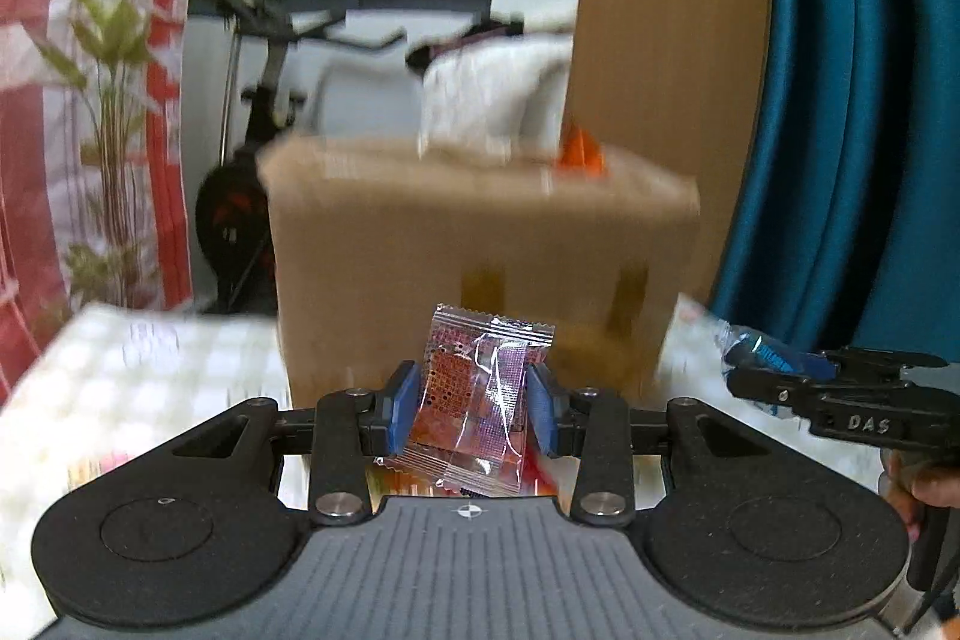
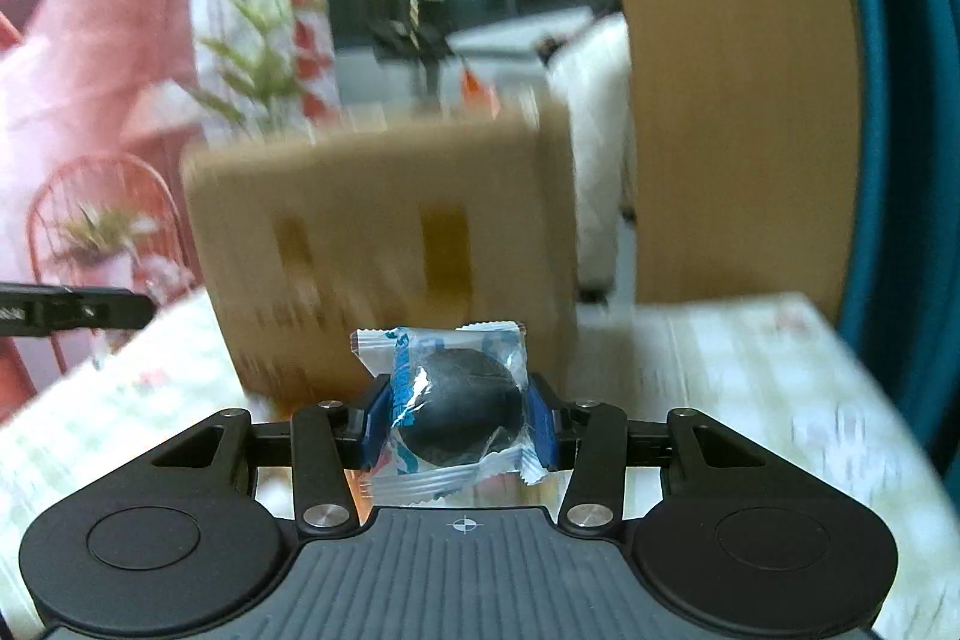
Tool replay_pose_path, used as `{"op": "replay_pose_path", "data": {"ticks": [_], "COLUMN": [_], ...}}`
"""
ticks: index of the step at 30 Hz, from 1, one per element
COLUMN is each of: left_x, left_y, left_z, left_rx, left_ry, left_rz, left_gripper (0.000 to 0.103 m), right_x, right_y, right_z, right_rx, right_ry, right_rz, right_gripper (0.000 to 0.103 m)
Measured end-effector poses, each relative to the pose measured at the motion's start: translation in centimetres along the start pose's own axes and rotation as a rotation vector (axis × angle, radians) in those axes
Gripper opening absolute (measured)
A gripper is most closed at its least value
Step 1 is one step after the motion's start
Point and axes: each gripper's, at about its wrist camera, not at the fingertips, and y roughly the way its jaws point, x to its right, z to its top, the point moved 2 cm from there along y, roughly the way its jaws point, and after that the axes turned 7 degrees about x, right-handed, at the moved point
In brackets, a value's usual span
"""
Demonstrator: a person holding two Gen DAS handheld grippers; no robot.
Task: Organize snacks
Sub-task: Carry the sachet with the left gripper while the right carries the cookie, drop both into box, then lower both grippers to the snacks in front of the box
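A red-orange snack packet (image 1: 480, 400) is pinched in the left claw (image 1: 474, 409) at lower centre. A blue-and-white wrapped dark ball snack (image 2: 459, 412) is pinched in the right claw (image 2: 459, 427), with the cardboard box (image 2: 384, 244) on the desk (image 2: 750, 400) behind.

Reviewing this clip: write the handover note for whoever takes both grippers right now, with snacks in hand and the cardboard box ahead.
Left gripper: shut on the red snack packet, held clear of the table.
Right gripper: shut on the blue-and-white wrapped dark round snack, also held up.
Cardboard box stands straight ahead on the checked tablecloth; something orange shows at its top edge.
Done: both snacks picked up.
Left: neither is placed yet; the box looks the likely destination, its inside is not visible. More wrappers seem to lie below the left gripper, blurred.
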Motion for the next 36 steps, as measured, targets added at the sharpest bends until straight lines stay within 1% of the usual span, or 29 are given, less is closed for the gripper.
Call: {"op": "replay_pose_path", "data": {"ticks": [3,5,8,10,12,14,15,17,19,22,24,27,28,29,32,34,36], "left_x": [-0.6,-1.0,-1.8,-2.4,-2.7,-2.9,-3.1,-3.5,-4.2,-5.7,-6.4,-7.0,-6.9,-6.9,-6.7,-6.9,-7.2], "left_y": [0.5,1.9,4.6,6.9,9.6,11.9,13.0,14.5,14.5,12.9,11.2,8.4,7.5,6.8,4.6,3.5,2.8], "left_z": [3.2,5.1,8.0,9.6,10.6,10.8,10.8,10.4,10.0,9.3,8.8,8.4,8.4,8.3,7.7,7.0,6.0], "left_rx": [0.068,0.090,0.113,0.098,0.060,0.022,-0.003,-0.039,-0.051,-0.048,-0.060,-0.053,-0.048,-0.050,-0.063,-0.063,-0.079], "left_ry": [0.003,-0.012,-0.042,-0.067,-0.084,-0.064,-0.061,-0.069,-0.076,-0.090,-0.092,-0.103,-0.101,-0.096,-0.069,-0.063,-0.059], "left_rz": [0.002,0.003,0.002,0.006,0.000,0.020,0.030,0.070,0.070,0.046,0.050,0.040,0.035,0.036,0.043,0.049,0.059], "left_gripper": [0.041,0.041,0.041,0.041,0.041,0.043,0.045,0.051,0.052,0.052,0.052,0.052,0.054,0.057,0.057,0.057,0.057], "right_x": [-0.7,-1.4,-2.3,-2.4,-2.9,-3.4,-3.6,-3.7,-4.1,-4.2,-4.3,-4.2,-4.3,-4.2,-4.5,-4.8,-5.1], "right_y": [0.8,2.6,6.2,9.4,11.8,14.3,15.7,17.0,16.8,14.9,13.2,10.5,9.7,8.8,7.2,6.3,5.6], "right_z": [4.5,7.5,10.6,12.2,13.0,13.0,12.7,12.4,11.8,11.6,11.6,11.4,11.3,11.1,10.3,9.8,9.0], "right_rx": [0.065,0.074,0.064,0.045,0.013,-0.031,-0.071,-0.110,-0.110,-0.088,-0.074,-0.060,-0.060,-0.061,-0.064,-0.066,-0.071], "right_ry": [-0.044,-0.081,-0.123,-0.085,-0.060,-0.046,-0.033,-0.020,-0.019,-0.037,-0.050,-0.033,-0.027,-0.021,-0.006,0.007,0.010], "right_rz": [0.039,0.063,0.077,0.068,0.058,0.042,0.038,0.007,0.006,0.039,0.057,0.090,0.097,0.108,0.126,0.138,0.145], "right_gripper": [0.042,0.042,0.042,0.042,0.042,0.043,0.044,0.049,0.054,0.054,0.054,0.054,0.054,0.054,0.054,0.054,0.054]}}
